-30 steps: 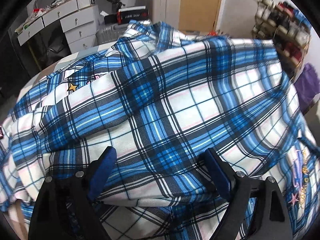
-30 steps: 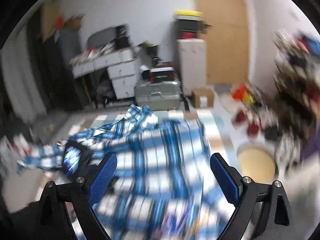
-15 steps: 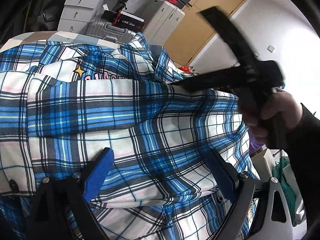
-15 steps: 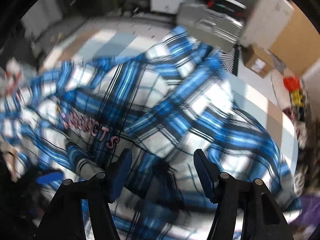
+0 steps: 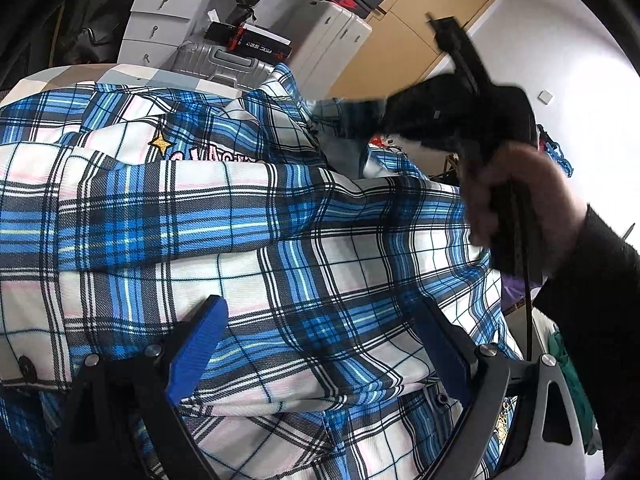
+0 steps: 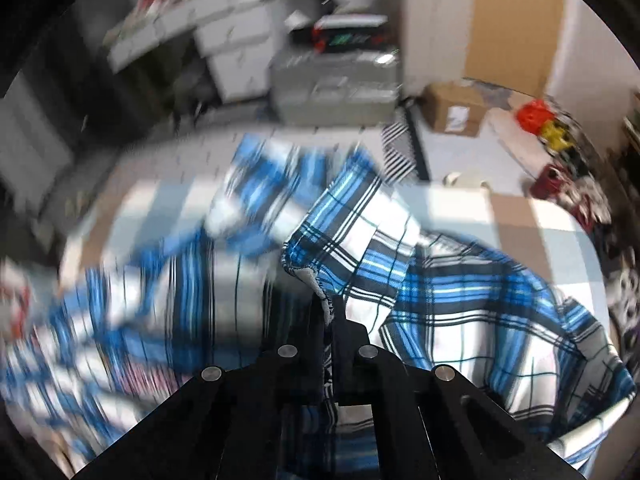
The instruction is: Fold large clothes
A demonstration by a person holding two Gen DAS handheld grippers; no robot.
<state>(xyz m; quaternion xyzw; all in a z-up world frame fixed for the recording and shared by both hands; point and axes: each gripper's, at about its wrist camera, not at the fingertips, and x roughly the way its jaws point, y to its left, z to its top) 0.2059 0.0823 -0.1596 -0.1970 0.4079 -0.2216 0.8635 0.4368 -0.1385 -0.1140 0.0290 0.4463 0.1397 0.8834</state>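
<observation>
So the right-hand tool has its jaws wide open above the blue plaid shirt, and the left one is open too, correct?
Not quite. The right gripper has its jaws shut on a hem of the blue plaid shirt, as the right wrist view shows. The left gripper is indeed open, its jaws spread over the cloth in the left wrist view.

Your left wrist view is sharp and evenly lit, with glare on the wall (image 5: 568, 60); your right view smears with motion blur, and both bend toward dark fisheye edges.
</observation>
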